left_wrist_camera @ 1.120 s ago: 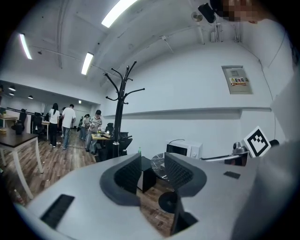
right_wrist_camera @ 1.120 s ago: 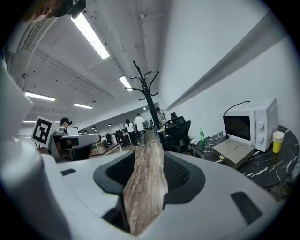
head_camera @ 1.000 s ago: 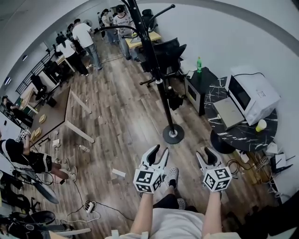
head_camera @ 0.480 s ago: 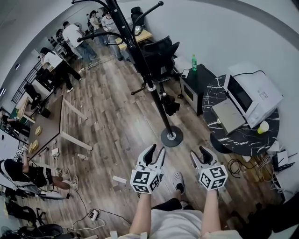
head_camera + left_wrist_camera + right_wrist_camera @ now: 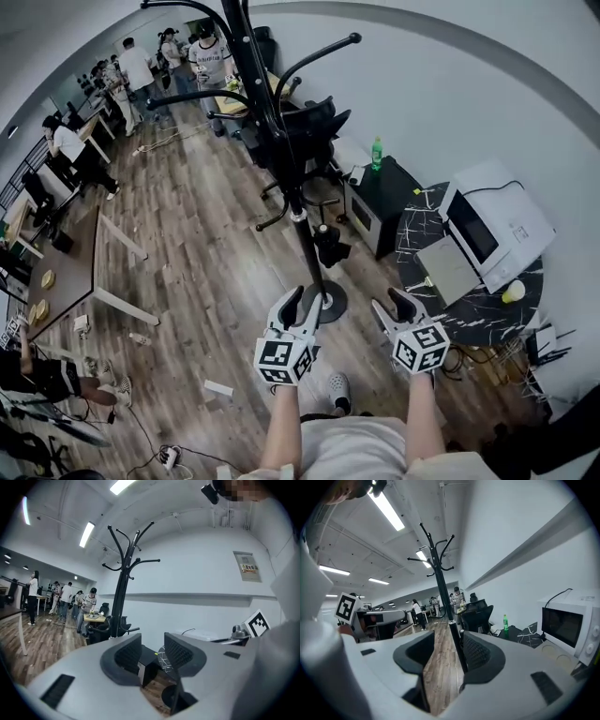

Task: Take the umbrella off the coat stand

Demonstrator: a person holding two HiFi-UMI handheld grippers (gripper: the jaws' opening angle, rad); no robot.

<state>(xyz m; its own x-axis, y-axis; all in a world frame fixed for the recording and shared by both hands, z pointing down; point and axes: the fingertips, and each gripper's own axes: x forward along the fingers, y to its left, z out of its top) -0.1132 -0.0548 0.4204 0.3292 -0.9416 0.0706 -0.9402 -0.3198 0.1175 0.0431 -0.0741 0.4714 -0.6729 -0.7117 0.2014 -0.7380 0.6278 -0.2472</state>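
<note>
Left gripper (image 5: 307,302) and right gripper (image 5: 392,302): jaws stood apart, nothing between them, side by side near the stand's base. Coat stand (image 5: 298,225): black, stood upright on the wood floor (image 5: 206,244). Umbrella (image 5: 331,247): small dark bundle, hung low against the pole, clear of both grippers.

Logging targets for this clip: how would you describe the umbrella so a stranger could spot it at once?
Find the tall black coat stand on the wood floor. Low on its pole, under the silver collar, hangs the umbrella: a short, folded black bundle, the only thing on the stand, whose upper hooks are bare.
</note>
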